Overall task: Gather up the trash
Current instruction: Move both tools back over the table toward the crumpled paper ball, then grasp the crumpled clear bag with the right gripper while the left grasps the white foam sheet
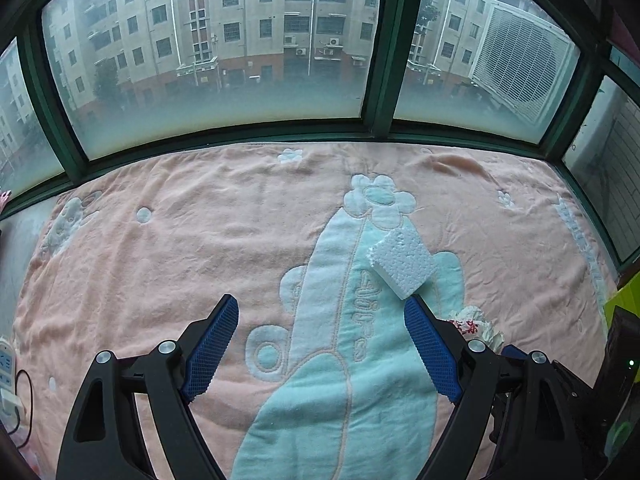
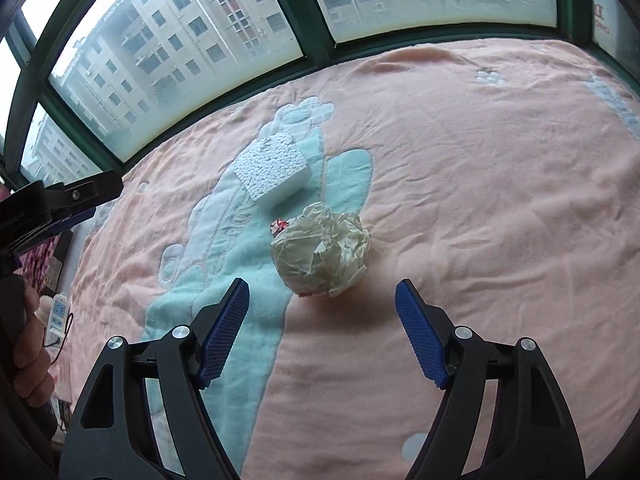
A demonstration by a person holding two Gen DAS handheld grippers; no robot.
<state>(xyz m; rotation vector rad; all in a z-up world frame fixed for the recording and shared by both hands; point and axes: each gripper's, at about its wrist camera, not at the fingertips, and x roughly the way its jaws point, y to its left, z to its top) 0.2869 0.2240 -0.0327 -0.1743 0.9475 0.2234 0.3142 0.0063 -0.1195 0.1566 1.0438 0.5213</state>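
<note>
A white block of foam (image 1: 402,262) (image 2: 272,172) lies on the pink blanket (image 1: 200,248) (image 2: 480,200). Close beside it sits a crumpled ball of pale plastic wrap (image 2: 320,250) with a red scrap at its edge; in the left wrist view the ball (image 1: 474,324) peeks out behind the right finger. My left gripper (image 1: 320,304) is open, and the foam lies just beyond its right fingertip. My right gripper (image 2: 322,288) is open too, with the plastic ball just ahead of its fingertips and nothing pressed between its blue pads.
A dark green window frame (image 1: 380,80) borders the far side of the blanket. A white power strip (image 1: 8,376) (image 2: 58,314) lies off the blanket's left edge. A hand (image 2: 30,344) and the other gripper show at the left of the right wrist view.
</note>
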